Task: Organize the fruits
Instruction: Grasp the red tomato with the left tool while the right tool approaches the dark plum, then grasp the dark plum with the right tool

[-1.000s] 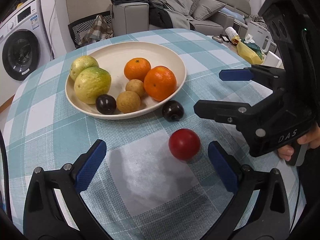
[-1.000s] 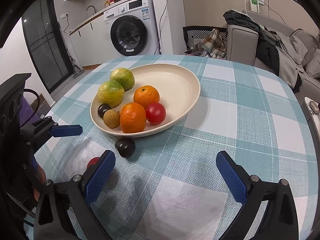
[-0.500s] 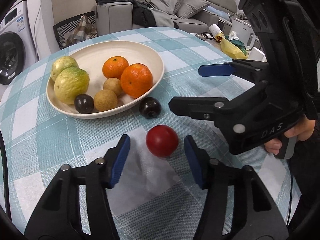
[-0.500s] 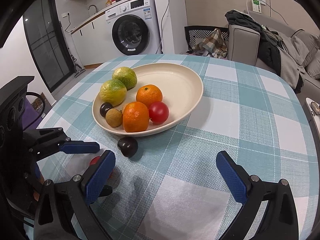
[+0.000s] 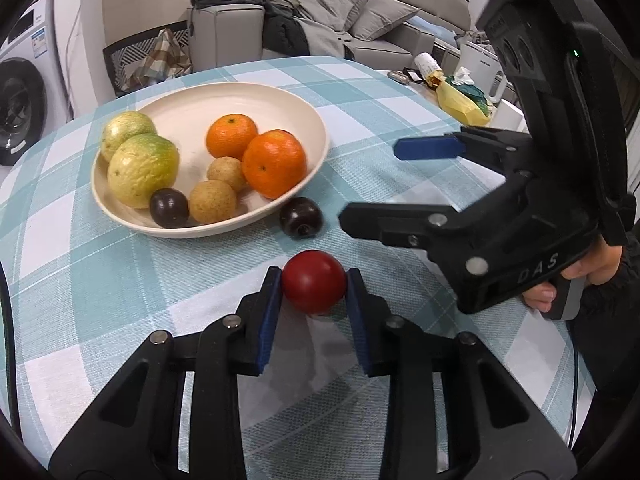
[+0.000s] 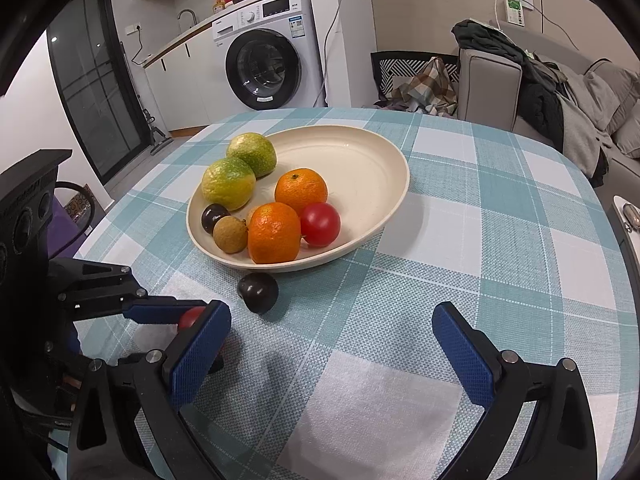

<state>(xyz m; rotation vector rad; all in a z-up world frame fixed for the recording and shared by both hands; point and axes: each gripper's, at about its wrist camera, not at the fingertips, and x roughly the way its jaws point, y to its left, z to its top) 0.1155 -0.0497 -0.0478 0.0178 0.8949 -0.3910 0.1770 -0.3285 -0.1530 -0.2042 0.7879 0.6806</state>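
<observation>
My left gripper point(image 5: 314, 300) is shut on a red tomato point(image 5: 314, 287) that rests on the checked tablecloth. A dark plum point(image 5: 300, 221) lies on the cloth just outside the cream bowl point(image 5: 316, 128). The bowl holds two green-yellow citrus, two oranges point(image 5: 274, 162), two small brown fruits, a dark plum and, in the right wrist view, a second red tomato point(image 6: 320, 224). My right gripper point(image 6: 332, 348) is open and empty above the cloth, right of the left one. There the held tomato point(image 6: 191, 317) is mostly hidden behind a finger.
The round table's far edge point(image 5: 320, 60) faces a grey sofa point(image 5: 360, 20) with clothes. A yellow bag and small items point(image 5: 460, 100) sit off the right side. A washing machine point(image 6: 264, 64) stands beyond the table.
My left gripper moved forward and closed its fingers around the red tomato. The right gripper stayed open and shifted only slightly.
</observation>
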